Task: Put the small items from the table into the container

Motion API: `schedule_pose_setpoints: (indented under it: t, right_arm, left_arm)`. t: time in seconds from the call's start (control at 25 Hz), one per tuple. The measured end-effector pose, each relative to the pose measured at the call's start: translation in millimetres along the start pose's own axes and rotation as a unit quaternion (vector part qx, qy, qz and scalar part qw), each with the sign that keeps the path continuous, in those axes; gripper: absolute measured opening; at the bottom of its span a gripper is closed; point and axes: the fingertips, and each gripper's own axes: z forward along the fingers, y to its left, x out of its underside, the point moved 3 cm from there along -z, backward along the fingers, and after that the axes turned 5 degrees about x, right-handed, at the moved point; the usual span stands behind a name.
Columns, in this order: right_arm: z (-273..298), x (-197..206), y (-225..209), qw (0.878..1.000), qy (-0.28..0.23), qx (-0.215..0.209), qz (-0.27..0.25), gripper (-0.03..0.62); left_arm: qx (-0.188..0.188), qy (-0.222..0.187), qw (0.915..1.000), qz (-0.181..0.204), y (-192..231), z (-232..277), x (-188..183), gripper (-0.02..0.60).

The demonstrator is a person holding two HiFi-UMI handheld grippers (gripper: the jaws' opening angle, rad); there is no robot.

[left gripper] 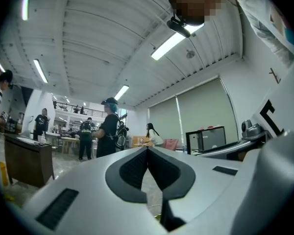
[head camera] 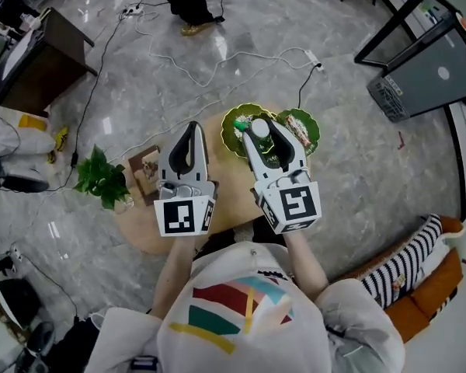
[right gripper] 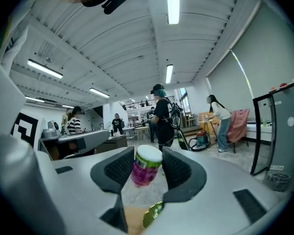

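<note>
Right gripper view: R gripper (right gripper: 147, 156) clamps 1 bottle (right gripper: 146, 173), white cap, pink label; L gripper (left gripper: 147, 150) clenched, empty; 2 green dishes (head camera: 233, 120) at 12 o'clock.

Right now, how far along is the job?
Done: a teal item seems to lie in a green dish. In hand: right gripper holds a pink-labelled bottle; left gripper is shut, empty. Left: drop the bottle in; otherwise only a frame and plant show on the table.

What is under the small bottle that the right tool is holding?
Below the bottle, the head view shows two green dishes on the wooden table. The right tool, shut on the bottle, covers their middle parts, so their contents cannot be fully told.
</note>
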Motion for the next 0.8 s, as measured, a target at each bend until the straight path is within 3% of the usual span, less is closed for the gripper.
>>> schedule_pose_setpoints:
  t: [0.16,0.36,0.6,0.8]
  right_arm:
    - [-27,47,-45,0.996,0.058,0.063,0.001,0.189]
    - [-46,114,-75,0.988,0.117,0.096,0.013,0.189]
    - [-57,219,-79,0.975,0.197,0.099,0.024,0.189]
    - [-41,284,-85,0.970,0.223,0.096,0.017,0.189]
  left_arm:
    - [0.060,0.042,0.9970,-0.023,-41,25,42,0.008]
    - [0.092,0.081,0.9912,-0.048,-70,46,103,0.008]
    - [0.096,0.125,0.9864,-0.047,-82,52,175,0.008]
    - [0.086,0.143,0.9843,-0.057,-82,51,222,0.008]
